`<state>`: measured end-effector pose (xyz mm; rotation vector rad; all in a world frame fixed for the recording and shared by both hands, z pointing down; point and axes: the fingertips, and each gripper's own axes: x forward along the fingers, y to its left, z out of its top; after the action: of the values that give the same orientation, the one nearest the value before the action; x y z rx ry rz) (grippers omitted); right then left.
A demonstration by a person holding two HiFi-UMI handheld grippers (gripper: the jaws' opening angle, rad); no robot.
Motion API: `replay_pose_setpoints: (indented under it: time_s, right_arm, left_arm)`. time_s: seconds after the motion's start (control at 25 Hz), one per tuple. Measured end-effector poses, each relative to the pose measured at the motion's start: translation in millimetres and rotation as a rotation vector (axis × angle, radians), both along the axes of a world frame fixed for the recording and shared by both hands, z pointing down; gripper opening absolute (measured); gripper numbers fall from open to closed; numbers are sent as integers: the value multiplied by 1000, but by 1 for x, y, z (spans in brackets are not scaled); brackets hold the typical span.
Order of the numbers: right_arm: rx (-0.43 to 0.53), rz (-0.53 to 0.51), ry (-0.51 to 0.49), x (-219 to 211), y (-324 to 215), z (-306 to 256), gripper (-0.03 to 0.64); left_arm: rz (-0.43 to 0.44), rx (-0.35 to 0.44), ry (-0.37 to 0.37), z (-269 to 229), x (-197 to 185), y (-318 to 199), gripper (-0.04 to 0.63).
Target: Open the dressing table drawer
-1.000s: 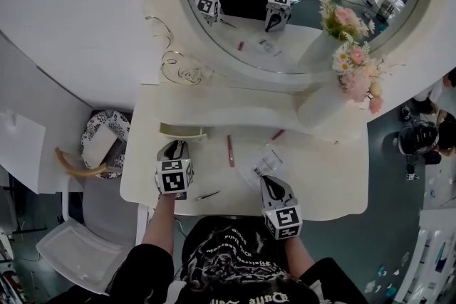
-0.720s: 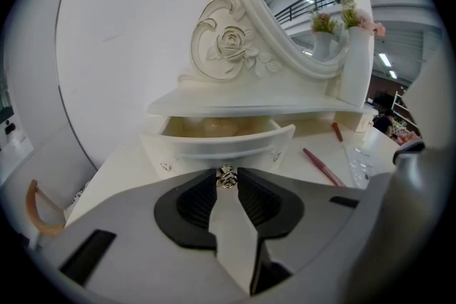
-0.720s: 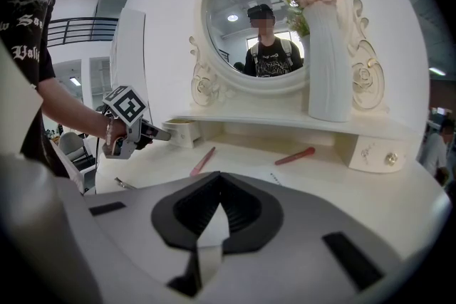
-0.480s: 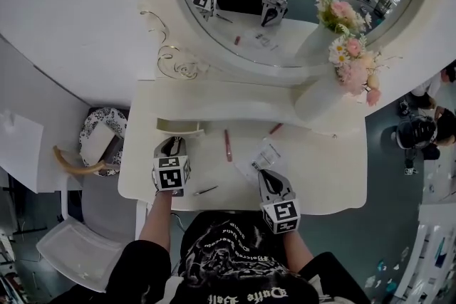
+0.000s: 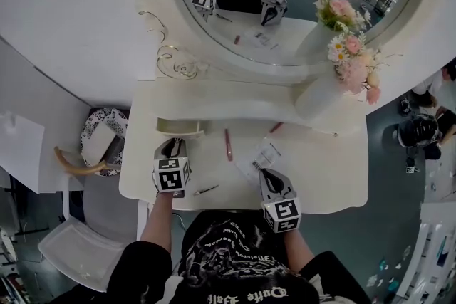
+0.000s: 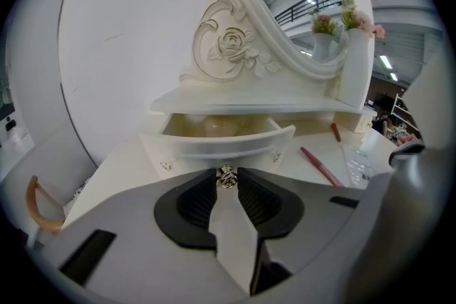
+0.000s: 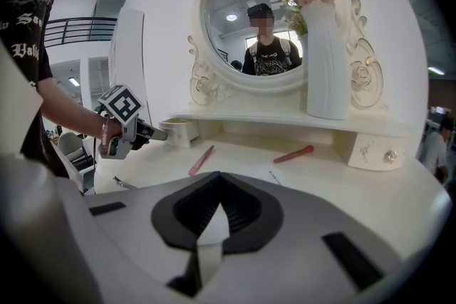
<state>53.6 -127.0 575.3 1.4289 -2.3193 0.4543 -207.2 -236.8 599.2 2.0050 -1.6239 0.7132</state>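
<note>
**Head view.** The dressing table [image 5: 335, 181] has a small drawer [image 5: 179, 127] on its left side, pulled out from under the raised shelf. The left gripper [image 5: 174, 150] is lined up on the drawer front. The right gripper [image 5: 267, 178] is over the tabletop near the front edge, at the edge of a clear packet [image 5: 262, 155]. A pink pen [image 5: 228, 144] lies between the two grippers. A hair clip [image 5: 206, 190] lies near the front edge, just beside the left gripper. A white vase [image 5: 320, 100] of flowers stands on the shelf at right.

**Left gripper view.** The jaws are clamped on the small metal knob [image 6: 226, 176] at the middle of the drawer front. The drawer is open (its pale interior shows beneath the shelf).

**Right gripper view.** The jaws meet tip to tip with nothing between them. They point toward the oval mirror [image 7: 263, 25]. A red pen [image 7: 293, 154] lies on the tabletop, and a second drawer [image 7: 376, 149] at right is fully closed.
</note>
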Motion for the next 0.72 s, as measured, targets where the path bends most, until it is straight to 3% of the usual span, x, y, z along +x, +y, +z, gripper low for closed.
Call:
replay_pose_setpoints:
  time_s: [0.72]
  right_arm:
    - [-1, 0, 10, 1, 6, 0, 11]
  left_arm:
    - [0, 0, 6, 0, 0, 9, 103]
